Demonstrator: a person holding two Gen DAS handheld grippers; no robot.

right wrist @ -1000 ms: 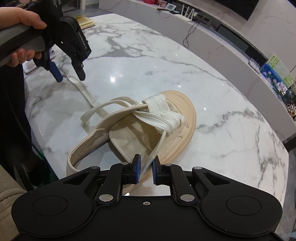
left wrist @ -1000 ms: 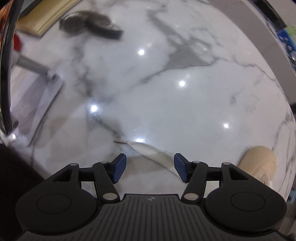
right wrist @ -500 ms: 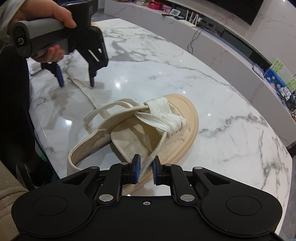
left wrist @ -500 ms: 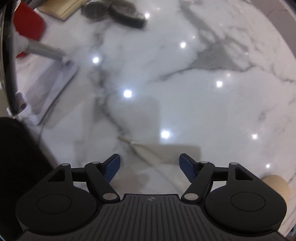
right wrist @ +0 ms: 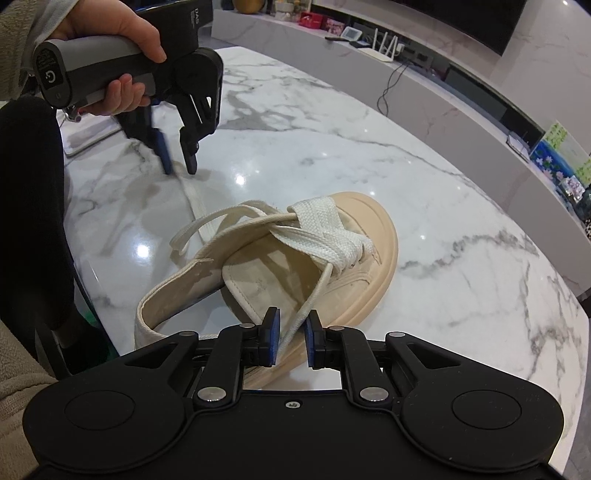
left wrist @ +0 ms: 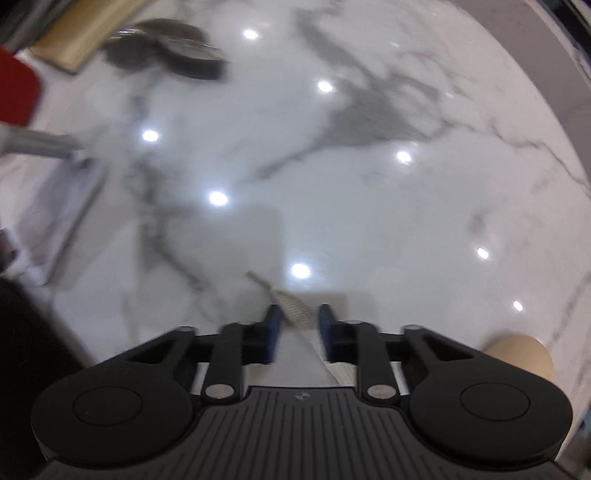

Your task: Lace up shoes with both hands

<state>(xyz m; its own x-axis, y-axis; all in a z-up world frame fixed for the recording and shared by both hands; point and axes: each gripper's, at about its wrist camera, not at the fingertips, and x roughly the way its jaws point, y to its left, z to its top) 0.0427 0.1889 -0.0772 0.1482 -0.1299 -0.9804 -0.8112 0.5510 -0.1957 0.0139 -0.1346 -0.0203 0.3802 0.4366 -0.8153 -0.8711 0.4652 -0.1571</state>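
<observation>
A beige shoe [right wrist: 266, 273] lies on the white marble table [right wrist: 443, 229] with wide white laces crossed over its toe. My right gripper [right wrist: 291, 332] is near the shoe's side, shut on a thin taut lace strand [right wrist: 317, 288] running up from the crossing. The other lace end [right wrist: 192, 192] trails left across the table. My left gripper [right wrist: 179, 162], held by a hand [right wrist: 110, 26], points down at it. Its jaws are closing, and the lace tip [left wrist: 295, 310] fills the narrow gap in my left gripper [left wrist: 297, 321]. The shoe's toe [left wrist: 517, 354] shows at the right.
A flat white base [left wrist: 74, 206] with a grey post lies left of the lace end. Further back are dark round objects [left wrist: 166, 48], a wooden board [left wrist: 74, 40] and something red [left wrist: 14, 88]. A low counter [right wrist: 424, 85] with a router runs behind the table.
The left gripper's jaws went from wide open to nearly together around the lace tip. The left hand shifted a little over the lace end. The right gripper kept still, holding its strand.
</observation>
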